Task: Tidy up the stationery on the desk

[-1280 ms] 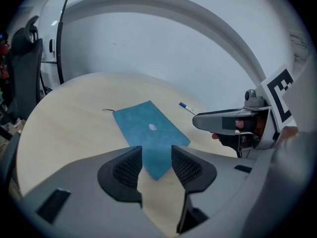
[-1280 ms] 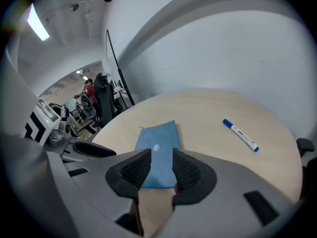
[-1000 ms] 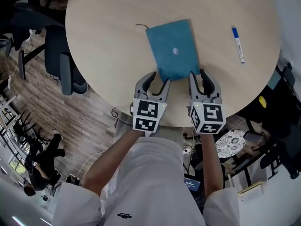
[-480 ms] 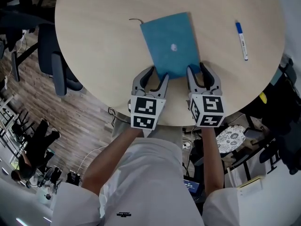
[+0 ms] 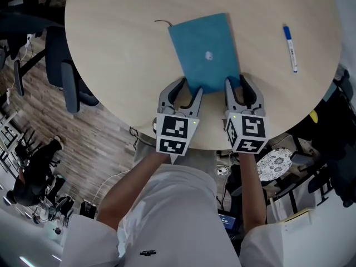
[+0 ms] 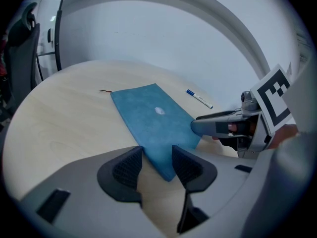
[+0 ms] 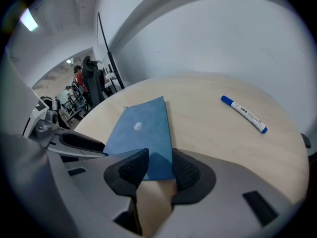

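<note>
Pale wooden round table [image 5: 122, 49]; brown plank floor [image 5: 100, 143] beneath.

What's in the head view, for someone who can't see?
A blue notebook lies flat on a round table, its near corners between the open left tool and right tool, whose jaws have just been opening. A marker lies apart, right.

In the head view the blue case's [image 5: 204, 52] near corners are partly covered: the left one by the left gripper [image 5: 189, 88], the right one by the right gripper [image 5: 237, 83], whose jaws have just been opening around it. The marker's [image 5: 290, 40] print and the case's white spot are too small to read. The table's [image 5: 111, 65] far edge is cut off.
</note>
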Demonstrator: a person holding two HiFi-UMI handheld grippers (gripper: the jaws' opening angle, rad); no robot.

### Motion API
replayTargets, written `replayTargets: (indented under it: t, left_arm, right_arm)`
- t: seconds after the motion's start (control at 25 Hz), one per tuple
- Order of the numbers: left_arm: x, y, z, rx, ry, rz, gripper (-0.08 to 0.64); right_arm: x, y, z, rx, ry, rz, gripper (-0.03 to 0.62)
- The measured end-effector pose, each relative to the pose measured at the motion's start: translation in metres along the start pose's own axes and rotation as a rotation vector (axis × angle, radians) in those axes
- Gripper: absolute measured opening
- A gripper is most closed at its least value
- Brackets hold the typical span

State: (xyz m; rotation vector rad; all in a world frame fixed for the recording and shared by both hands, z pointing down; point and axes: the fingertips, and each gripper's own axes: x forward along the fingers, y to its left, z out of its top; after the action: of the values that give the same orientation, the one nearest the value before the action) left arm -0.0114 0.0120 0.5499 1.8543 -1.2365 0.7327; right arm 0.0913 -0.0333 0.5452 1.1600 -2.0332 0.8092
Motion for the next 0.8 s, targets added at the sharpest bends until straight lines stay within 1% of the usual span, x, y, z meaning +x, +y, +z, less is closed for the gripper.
replayTargets:
  t: [0.16, 0.4, 0.56, 0.8]
  left_arm:
    - [0.004, 0.006, 0.007, 0.011, -0.007, 0.014, 0.186]
    - [0.003, 0.027, 0.017, 0.023, -0.019, 0.041, 0.186]
    - [0.004, 0.032, 0.024, 0.042, -0.026, 0.039, 0.186]
    - [0.005, 0.037, 0.029, 0.081, -0.03, 0.031, 0.186]
  right_arm:
    - [0.002, 0.002, -0.001, 0.002, -0.003, -0.007, 0.165]
    - [-0.004, 0.023, -0.018, 0.008, 0.027, 0.011, 0.164]
    - [-0.009, 0.033, -0.026, 0.037, 0.032, 0.02, 0.165]
    - [-0.01, 0.04, -0.026, 0.09, 0.018, 0.0, 0.164]
